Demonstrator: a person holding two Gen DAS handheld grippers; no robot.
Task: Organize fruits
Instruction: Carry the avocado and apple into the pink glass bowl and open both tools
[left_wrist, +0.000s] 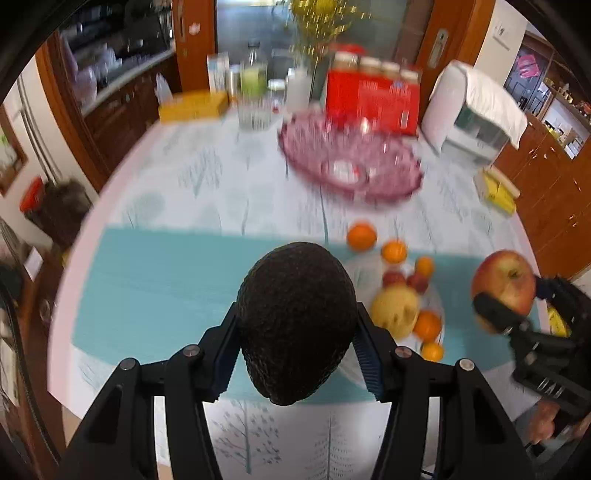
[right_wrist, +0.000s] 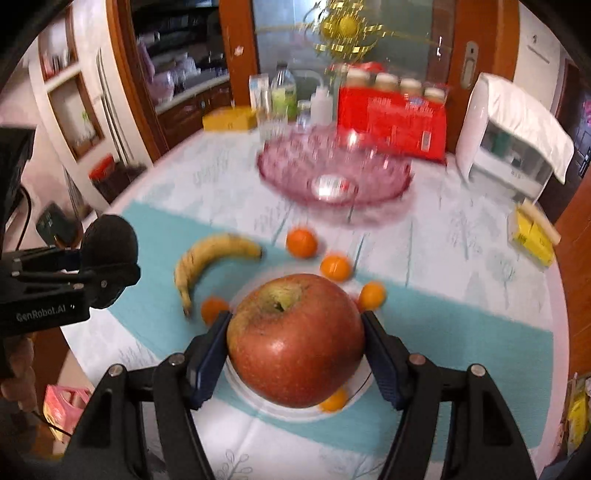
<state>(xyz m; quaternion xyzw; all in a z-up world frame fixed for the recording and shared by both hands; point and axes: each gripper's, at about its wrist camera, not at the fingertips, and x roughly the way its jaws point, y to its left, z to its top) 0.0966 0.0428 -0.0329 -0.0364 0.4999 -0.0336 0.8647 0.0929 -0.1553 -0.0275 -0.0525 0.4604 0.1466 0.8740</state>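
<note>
My left gripper (left_wrist: 295, 332) is shut on a dark avocado (left_wrist: 295, 325) and holds it above the teal mat (left_wrist: 155, 295). My right gripper (right_wrist: 297, 343) is shut on a big red apple (right_wrist: 295, 343), held above a white plate (right_wrist: 236, 384); both also show in the left wrist view (left_wrist: 504, 282). A pink glass bowl (right_wrist: 332, 170) stands empty mid-table, also in the left wrist view (left_wrist: 351, 155). A banana (right_wrist: 210, 258) and several small oranges (right_wrist: 301, 242) lie on the mat. The plate in the left wrist view holds a yellow fruit (left_wrist: 395, 310) and small red fruits (left_wrist: 393, 278).
At the table's back stand a red box (right_wrist: 391, 118), bottles (right_wrist: 282, 92), a yellow box (right_wrist: 229, 120) and a white appliance (right_wrist: 513, 136). A yellow packet (right_wrist: 532, 236) lies at the right edge. Wooden cabinets surround the table.
</note>
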